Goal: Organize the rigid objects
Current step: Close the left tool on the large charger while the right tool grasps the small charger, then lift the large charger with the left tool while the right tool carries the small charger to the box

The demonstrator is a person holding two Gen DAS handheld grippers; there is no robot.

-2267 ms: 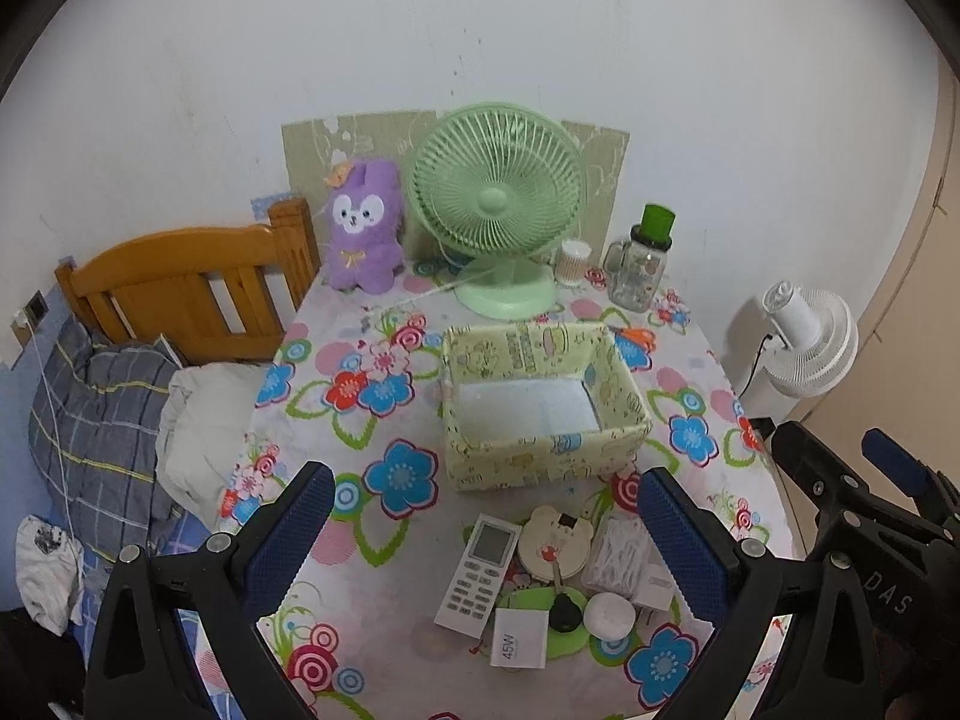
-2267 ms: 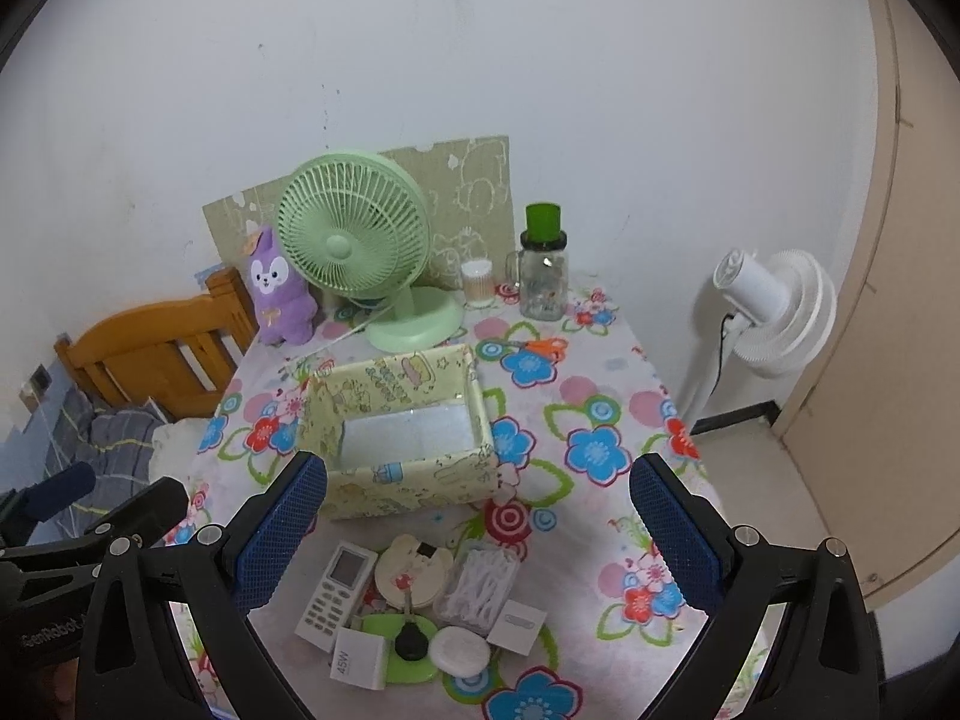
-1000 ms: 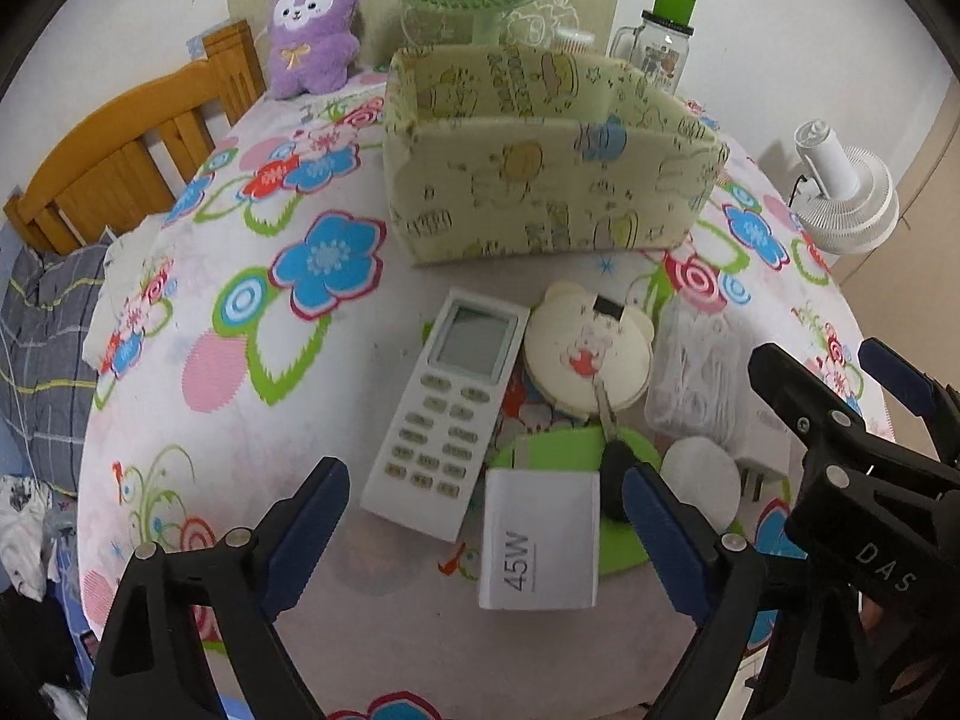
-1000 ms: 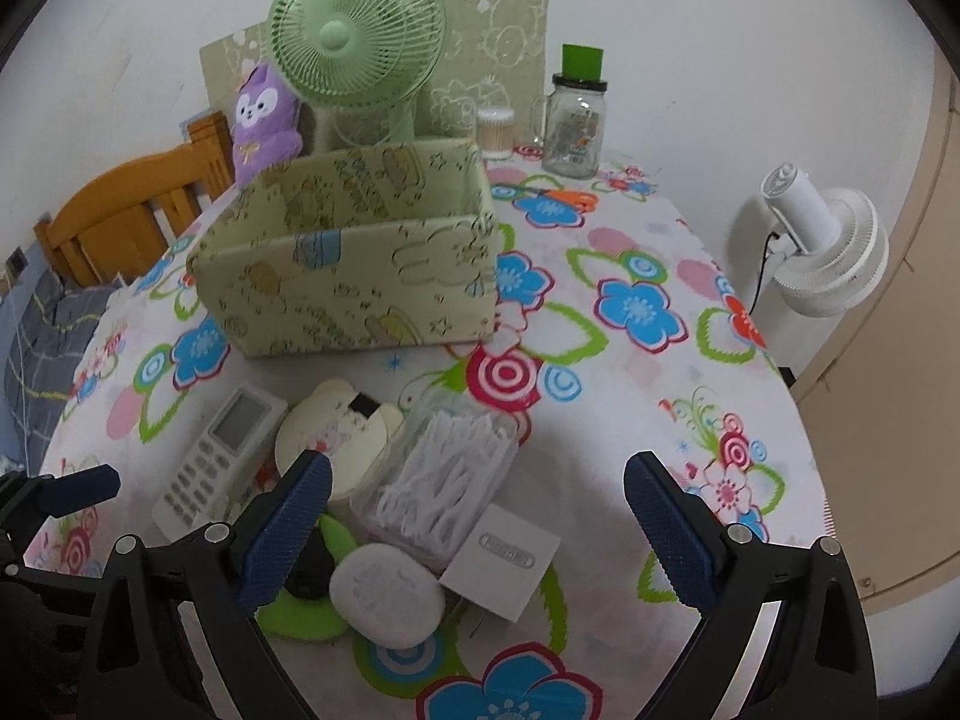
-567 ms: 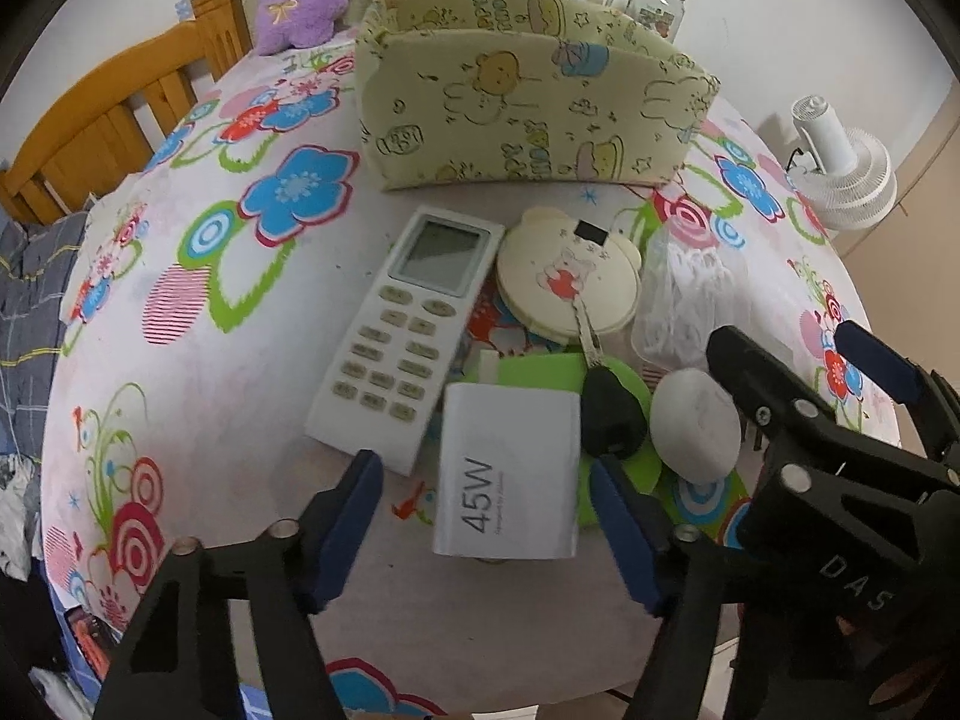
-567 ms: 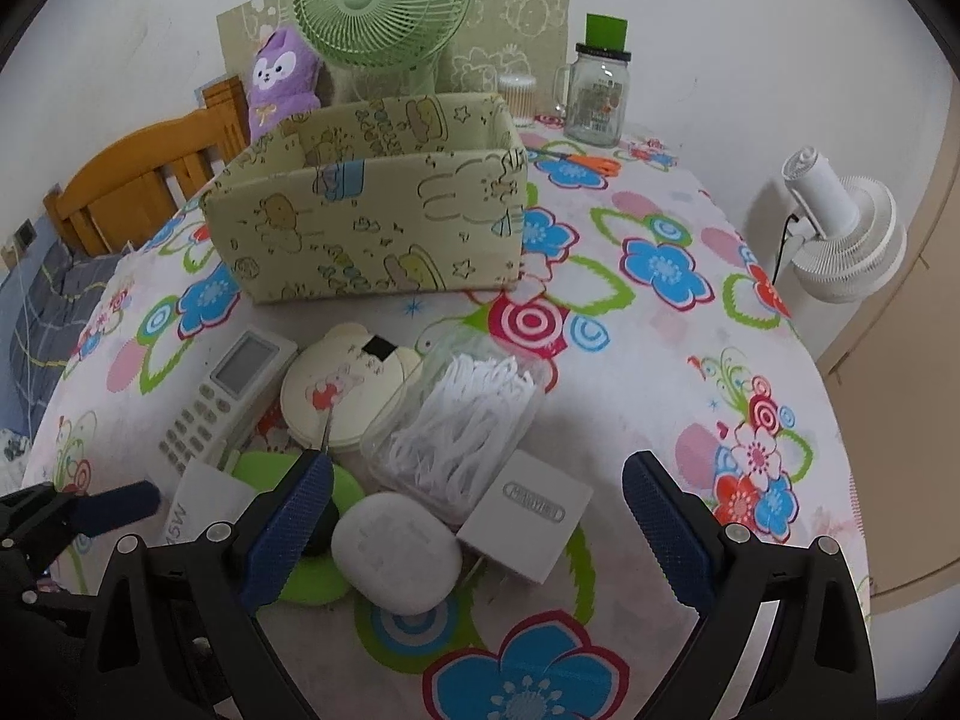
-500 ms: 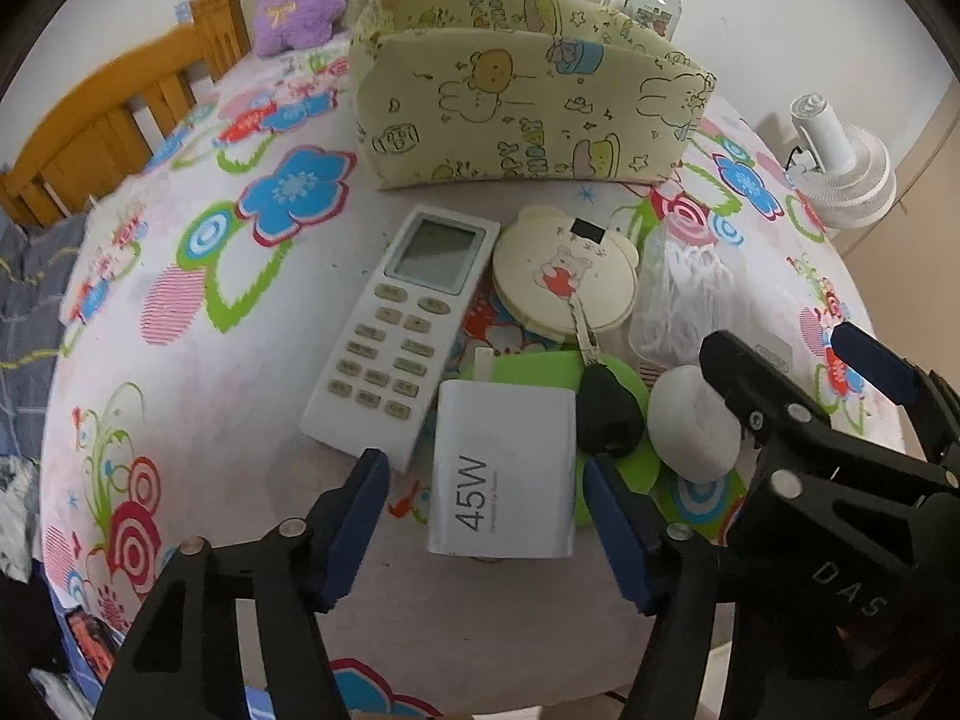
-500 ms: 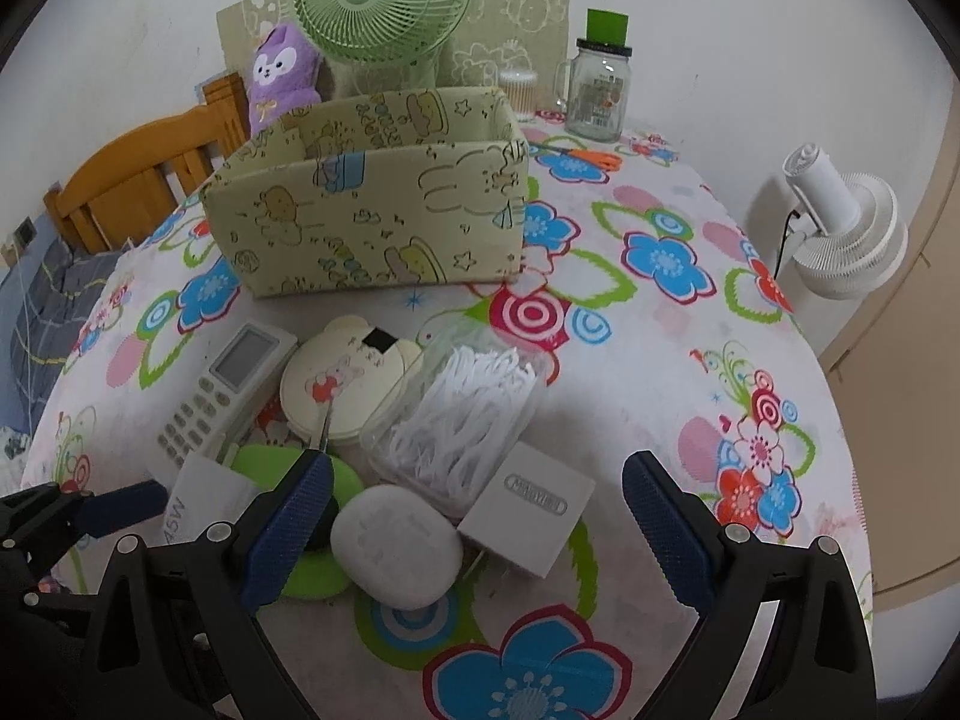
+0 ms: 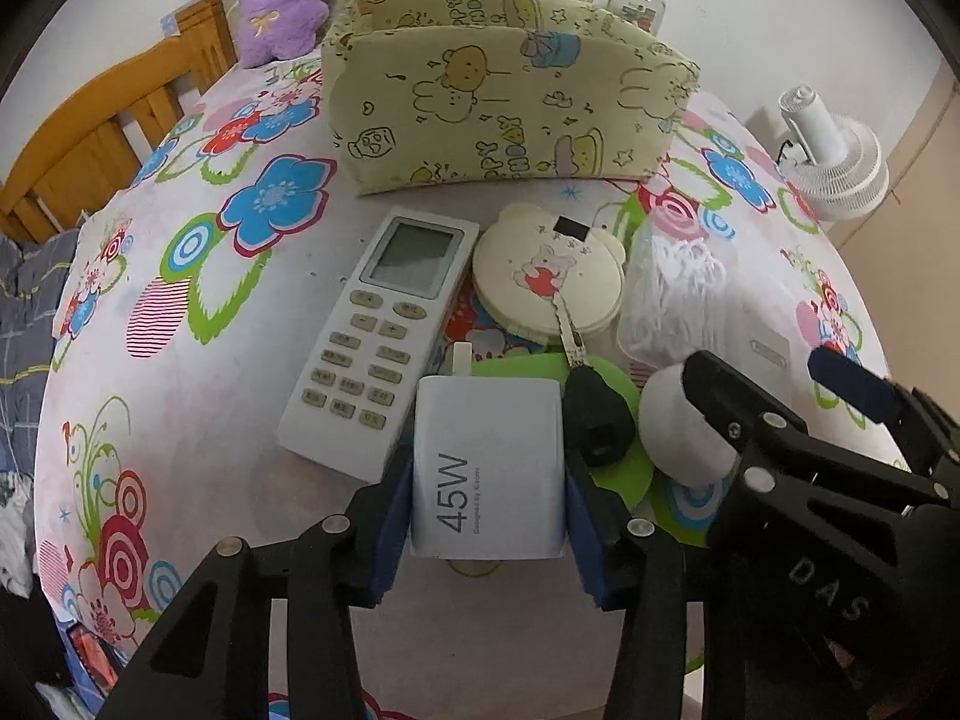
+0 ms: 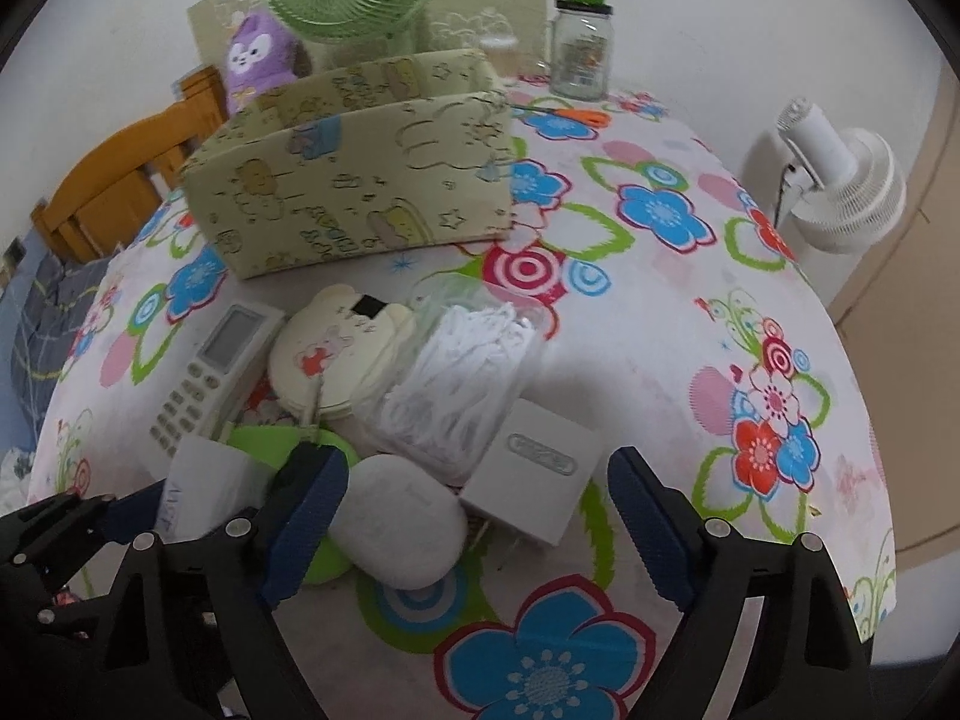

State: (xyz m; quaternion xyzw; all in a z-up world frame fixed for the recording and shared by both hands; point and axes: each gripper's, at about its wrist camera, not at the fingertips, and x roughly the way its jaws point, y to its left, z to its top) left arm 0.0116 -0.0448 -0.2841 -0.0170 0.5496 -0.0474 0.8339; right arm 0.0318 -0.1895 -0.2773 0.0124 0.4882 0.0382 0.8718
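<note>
The left gripper [image 9: 487,495] has just closed its jaws onto the white charger [image 9: 489,468], pads pressing both its sides, on the table [image 9: 198,414] beside the remote [image 9: 384,336]. The right gripper [image 10: 474,516] stands wide, just narrowing, around the white case [image 10: 399,519] and adapter [image 10: 531,471], gripping neither

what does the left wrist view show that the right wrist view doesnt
Only the left wrist view: the left tongs shut on the 45W charger, jaws just closed on it, and the black key fob.
Only the right wrist view: orange scissors and the right tongs open over the white oval case.
Both: the remote and the fabric box.
</note>
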